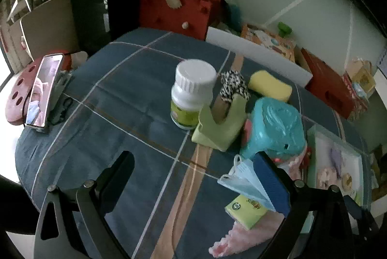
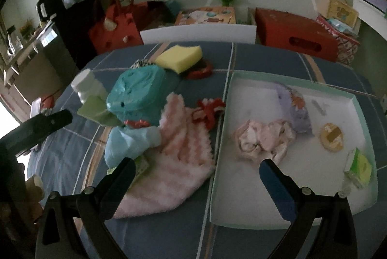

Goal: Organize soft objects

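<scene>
My left gripper (image 1: 196, 176) is open and empty above the blue plaid tablecloth, its right finger beside a blue face mask (image 1: 246, 184). My right gripper (image 2: 196, 176) is open and empty over the left edge of the white tray (image 2: 217, 150). A pink fluffy towel (image 2: 179, 157) lies left of the tray; it also shows in the left wrist view (image 1: 244, 232). The mask (image 2: 130, 145) rests on it. A yellow sponge (image 2: 180, 57), a red knit piece (image 2: 209, 111) and a black-and-white scrunchie (image 1: 233, 86) lie on the table. A pink crumpled cloth (image 2: 263, 138) and a lilac pouch (image 2: 297, 111) lie in the tray.
A white pill bottle (image 1: 192, 92), a green holder (image 1: 217, 126) and a teal toy (image 1: 275, 130) stand mid-table. A phone on a stand (image 1: 44, 89) is at the left edge. A red bag (image 1: 179, 10), boxes and a white board (image 1: 256, 53) line the far side.
</scene>
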